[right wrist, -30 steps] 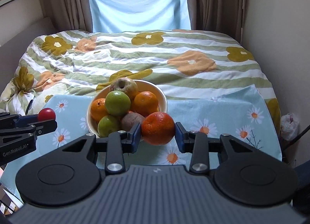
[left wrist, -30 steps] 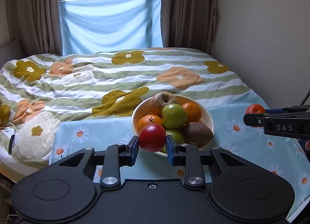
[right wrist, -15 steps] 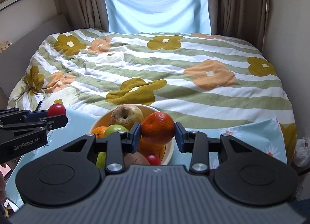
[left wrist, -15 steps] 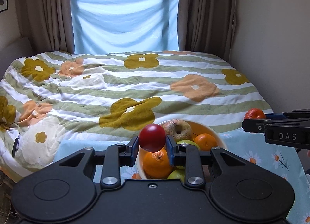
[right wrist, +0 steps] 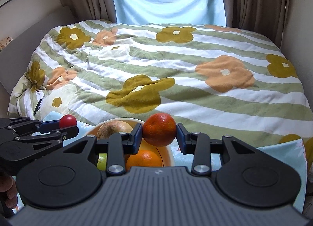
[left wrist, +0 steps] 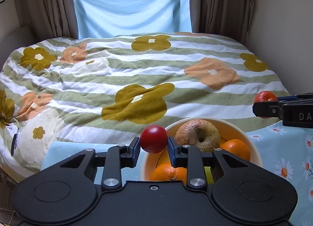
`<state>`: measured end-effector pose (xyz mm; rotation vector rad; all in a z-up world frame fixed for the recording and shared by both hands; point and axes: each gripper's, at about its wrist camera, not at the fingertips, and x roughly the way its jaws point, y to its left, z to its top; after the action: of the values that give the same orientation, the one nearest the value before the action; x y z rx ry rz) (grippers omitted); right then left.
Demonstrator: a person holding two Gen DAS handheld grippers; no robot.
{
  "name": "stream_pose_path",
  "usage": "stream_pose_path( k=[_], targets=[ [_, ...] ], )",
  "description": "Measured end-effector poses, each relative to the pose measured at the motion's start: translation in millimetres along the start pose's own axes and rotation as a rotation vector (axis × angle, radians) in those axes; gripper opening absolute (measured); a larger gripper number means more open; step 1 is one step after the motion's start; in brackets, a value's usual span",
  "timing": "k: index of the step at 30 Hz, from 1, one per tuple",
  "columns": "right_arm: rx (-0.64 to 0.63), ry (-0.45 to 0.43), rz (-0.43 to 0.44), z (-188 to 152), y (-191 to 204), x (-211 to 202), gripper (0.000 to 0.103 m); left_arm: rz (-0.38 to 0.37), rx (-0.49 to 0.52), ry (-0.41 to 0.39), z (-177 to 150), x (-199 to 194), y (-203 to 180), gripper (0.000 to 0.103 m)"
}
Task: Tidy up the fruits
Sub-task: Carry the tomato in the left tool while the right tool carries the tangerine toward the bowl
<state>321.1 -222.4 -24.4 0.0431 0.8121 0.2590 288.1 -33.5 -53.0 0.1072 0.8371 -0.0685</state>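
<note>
Both hands are loaded here. The left gripper [left wrist: 154,143] has its blue pads clamped tight on a small, smooth, round red fruit [left wrist: 154,141], held in the air above the near-left rim of the cream round bowl [left wrist: 254,152]. The right gripper [right wrist: 159,135] is squeezing a deep orange, dimpled tangerine [right wrist: 159,132] between its pads, raised over the bowl's far-right rim.

The bowl sits on a pale blue daisy-print cloth [left wrist: 283,159] spread along the near edge of the bed. Inside it, a mottled brown, wrinkled apple [left wrist: 197,135] lies toward the far side, stem hollow facing the left camera. Just right of it rests a bright orange [left wrist: 235,148], and a second orange [left wrist: 168,173] sits at the near side, partly hidden behind the left gripper's body. From the right wrist view, a sliver of green fruit [right wrist: 101,160] peeks out at the bowl's near-left.

Beyond the cloth, a green-and-white striped quilt with mustard and peach flowers [left wrist: 137,73] covers the bed, running up to the brown curtains [left wrist: 45,4] and a light blue sheet hung over the window [left wrist: 131,4].
</note>
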Motion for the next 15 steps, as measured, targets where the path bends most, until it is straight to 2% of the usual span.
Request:
stream_pose_path(
  k=[8, 9, 10, 11, 12, 13, 15],
  targets=[
    [-0.004, 0.031, 0.019, 4, -3, 25, 0.052, -0.005, -0.022, 0.048, -1, 18, 3, 0.035],
    [-0.005, 0.031, 0.019, 4, -2, 25, 0.052, -0.007, -0.026, 0.05, -1, 18, 5, 0.041],
    [-0.005, 0.031, 0.019, 5, -3, 26, 0.052, -0.006, -0.029, 0.046, -2, 17, 6, 0.056],
    [-0.005, 0.031, 0.018, 5, -3, 26, 0.052, -0.004, -0.034, 0.036, -1, 15, 6, 0.065],
    [-0.005, 0.031, 0.017, 5, -2, 27, 0.052, -0.001, -0.039, 0.021, -1, 12, 8, 0.083],
    [-0.005, 0.031, 0.016, 5, -2, 27, 0.052, 0.006, -0.043, 0.003, -2, 8, 10, 0.092],
    [-0.005, 0.031, 0.016, 5, -2, 27, 0.052, 0.007, -0.049, -0.016, -1, 1, 12, 0.093]
  ],
)
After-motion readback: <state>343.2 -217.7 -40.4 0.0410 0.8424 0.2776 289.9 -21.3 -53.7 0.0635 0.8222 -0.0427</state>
